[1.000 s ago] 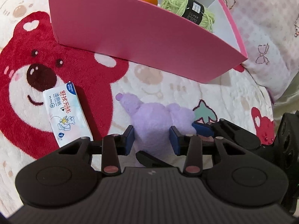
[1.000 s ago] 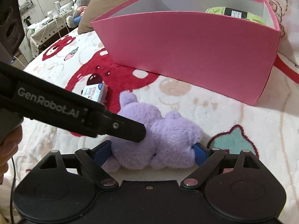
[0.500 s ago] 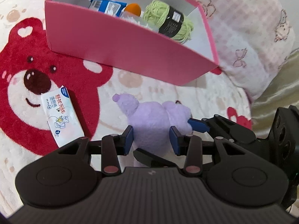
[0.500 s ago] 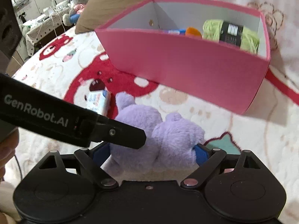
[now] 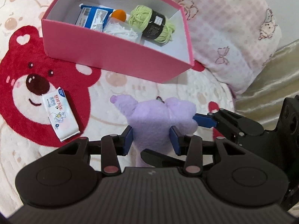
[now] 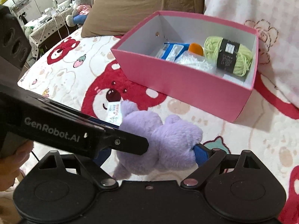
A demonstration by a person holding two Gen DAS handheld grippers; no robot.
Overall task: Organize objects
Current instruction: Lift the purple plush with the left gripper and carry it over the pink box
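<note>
So the bear-print blanket [image 5: 24, 85] covers pretty much everything, with a pink checked pillow [image 5: 233, 37] pushed right up against the far right side of the pink box [image 5: 115, 56]. The box sits open-topped, with bare floor along its left inner wall; green yarn [image 6: 228, 57], a blue packet [image 5: 93, 16] and something white and fluffy [image 5: 119, 30] crowd the right. The purple plush toy [image 5: 158, 119] sits in front of the box's near wall, apart from it. The left gripper [image 5: 152, 140] pinches its lower part, the right gripper [image 6: 149, 153] squeezes its sides. A tissue pack [image 5: 59, 113] lies off to the left on open blanket.
</note>
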